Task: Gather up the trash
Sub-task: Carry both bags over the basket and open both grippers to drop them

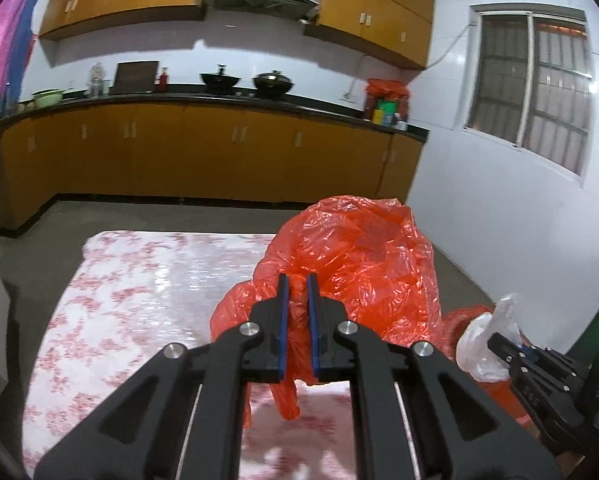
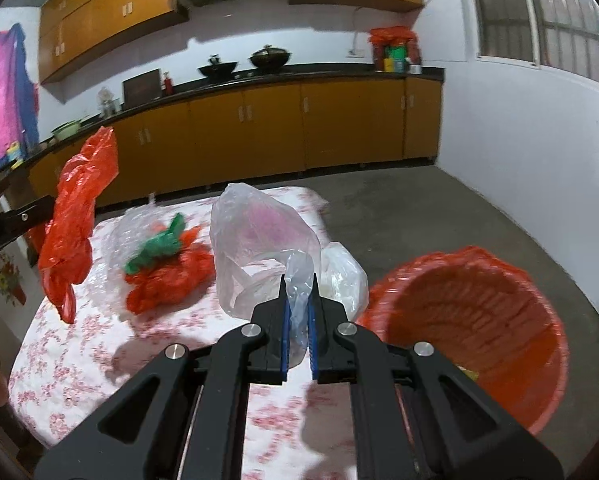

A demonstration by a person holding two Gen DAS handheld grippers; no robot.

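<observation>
Two tools are at work, each pinching one bag. The left tool (image 1: 297,284), at lower centre of the left wrist view, has its blue pads pressed together on a crumpled red plastic bag (image 1: 351,264) that billows up behind the fingers and hangs down below them. The right tool (image 2: 299,284), at lower centre of the right wrist view, is closed on a twisted neck of a clear plastic bag (image 2: 259,240), whose puffed body rises behind the fingers.

On the worktop (image 2: 79,344), covered with a white cloth printed with pink flowers, the right wrist view shows one heap of loose trash left of centre: a red mesh lump (image 2: 167,280) with a green scrap (image 2: 159,248) on top, lying against a sheet of clear wrapping (image 2: 135,220). One red bin (image 2: 479,328), lined with red plastic, stands on the floor at the lower right of that view, just beside the worktop's edge.

The left wrist view shows none of the heap; the red bag hides that part of the cloth. It shows the right tool (image 1: 515,350) at the lower right edge with the clear bag (image 1: 483,344) bunched at its tip, and a strip of red bin behind. The right wrist view shows the red bag (image 2: 79,220) hanging in the air at the left edge, above the cloth.

The room is a kitchen: orange cabinets below and above a dark counter, two black woks (image 1: 273,82) on it, white tiled walls, a barred window (image 1: 531,84) at the upper right, a grey concrete floor (image 2: 419,208).
</observation>
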